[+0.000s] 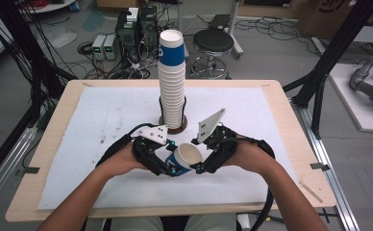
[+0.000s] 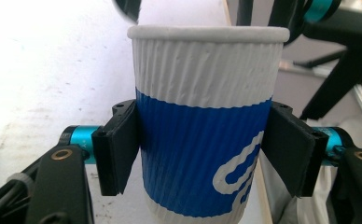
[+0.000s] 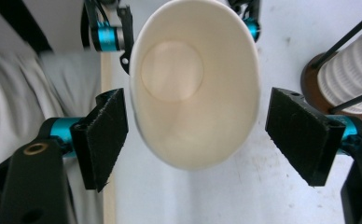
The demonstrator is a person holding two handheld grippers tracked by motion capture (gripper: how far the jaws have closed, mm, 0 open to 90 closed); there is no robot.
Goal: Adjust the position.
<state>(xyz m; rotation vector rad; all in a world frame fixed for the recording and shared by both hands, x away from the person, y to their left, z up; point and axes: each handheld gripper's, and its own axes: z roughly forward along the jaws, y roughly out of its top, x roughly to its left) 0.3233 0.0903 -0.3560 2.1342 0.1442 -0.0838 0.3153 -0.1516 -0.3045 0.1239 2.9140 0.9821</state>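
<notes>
A blue and white ribbed paper cup [image 1: 184, 158] lies tilted in the air over the mat, its open mouth turned to the right. My left gripper [image 1: 172, 166] is shut on the cup [image 2: 202, 140], with both pads pressed against its blue band. My right gripper [image 1: 201, 161] stands open at the cup's mouth [image 3: 193, 93], one jaw on each side of the rim. The left pad [image 3: 104, 135] is close to the rim and the right pad is clearly off it. A tall stack of the same cups [image 1: 171, 82] stands in a wire holder on a brown base [image 1: 172, 127] just behind.
A white mat [image 1: 103, 125] covers the wooden table [image 1: 50, 144]. In the right gripper view the cup stack [image 3: 351, 74] sits close on the right. Beyond the table are a black stool [image 1: 213, 43], computer boxes [image 1: 136, 29] and black frame posts [image 1: 338, 48].
</notes>
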